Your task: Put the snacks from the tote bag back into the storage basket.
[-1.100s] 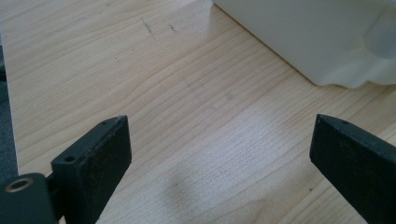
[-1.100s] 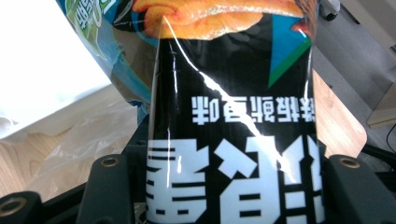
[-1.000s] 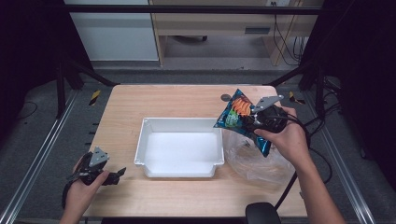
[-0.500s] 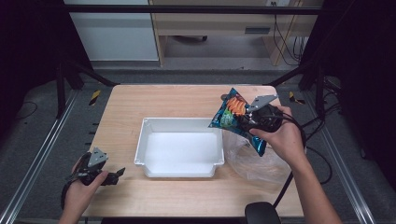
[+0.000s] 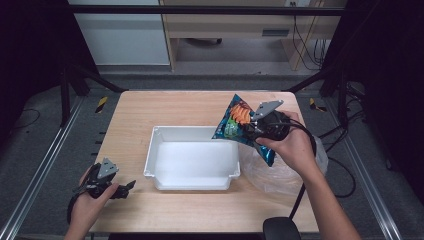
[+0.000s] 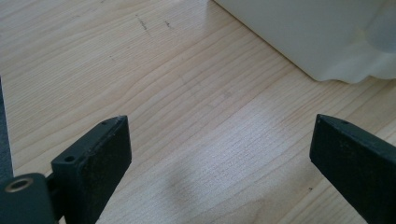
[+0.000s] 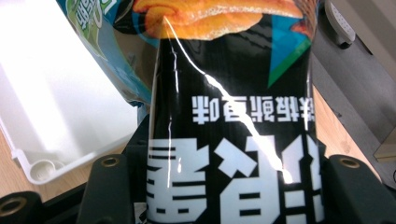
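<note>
The wooden table [image 5: 190,107] fills the middle of the high view, and the largest thing on it is the white bin [image 5: 192,157], sitting at frame centre with its long side running left to right. Its inside looks bare: nothing lies in it that can be made out. Just right of the bin, touching or nearly touching its right wall, a crumpled clear plastic bag [image 5: 280,172] rests on the wood; what it holds, if anything, cannot be told.

Above the bin's upper right corner hangs the snack bag [image 5: 240,125], blue and black with an orange picture, clamped in the right gripper [image 5: 257,132]. In the right gripper view the jaws stand on either side of the packet [image 7: 233,154] and squeeze its lower end, so the bag stretches away from the fingers along the jaws' own line. In the high view its long axis tilts from lower right to upper left, with the free end already overhanging the bin's rim while the pinched end sits over the plastic bag. The bin thus lies left and below the held packet, and the right hand is much the nearer one to it.

The left gripper [image 5: 117,186] rests at the lower left of the table, well apart from the bin's left wall, jaws spread wide over bare wood with nothing between them.
</note>
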The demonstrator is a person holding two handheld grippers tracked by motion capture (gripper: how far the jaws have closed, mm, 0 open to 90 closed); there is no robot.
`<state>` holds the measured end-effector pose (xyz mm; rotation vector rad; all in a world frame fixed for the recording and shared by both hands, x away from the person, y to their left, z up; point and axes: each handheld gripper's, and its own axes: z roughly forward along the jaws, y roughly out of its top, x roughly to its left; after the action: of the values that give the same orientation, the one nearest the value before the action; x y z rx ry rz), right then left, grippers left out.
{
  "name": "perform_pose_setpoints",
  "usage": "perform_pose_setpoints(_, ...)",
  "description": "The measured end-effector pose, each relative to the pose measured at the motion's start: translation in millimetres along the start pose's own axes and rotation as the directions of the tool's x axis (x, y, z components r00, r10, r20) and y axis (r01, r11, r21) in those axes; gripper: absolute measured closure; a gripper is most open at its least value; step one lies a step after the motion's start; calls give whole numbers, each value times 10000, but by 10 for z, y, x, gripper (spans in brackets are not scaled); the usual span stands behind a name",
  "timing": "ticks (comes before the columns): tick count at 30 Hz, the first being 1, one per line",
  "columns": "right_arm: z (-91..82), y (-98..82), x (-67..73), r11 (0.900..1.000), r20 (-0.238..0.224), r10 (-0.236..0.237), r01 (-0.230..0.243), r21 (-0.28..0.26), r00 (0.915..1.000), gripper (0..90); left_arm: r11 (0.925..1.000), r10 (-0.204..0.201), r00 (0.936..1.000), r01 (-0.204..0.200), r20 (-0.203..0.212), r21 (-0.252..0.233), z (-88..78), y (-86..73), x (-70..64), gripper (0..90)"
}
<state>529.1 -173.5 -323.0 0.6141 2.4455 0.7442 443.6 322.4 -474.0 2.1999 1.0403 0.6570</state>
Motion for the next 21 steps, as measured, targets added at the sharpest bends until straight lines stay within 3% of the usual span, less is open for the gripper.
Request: perform_pose_setpoints(21,242,304,143,9982,-362,-549,539,-280,9978,423,9999,33,10000,-31,-84,157,-8,-28,-10,51)
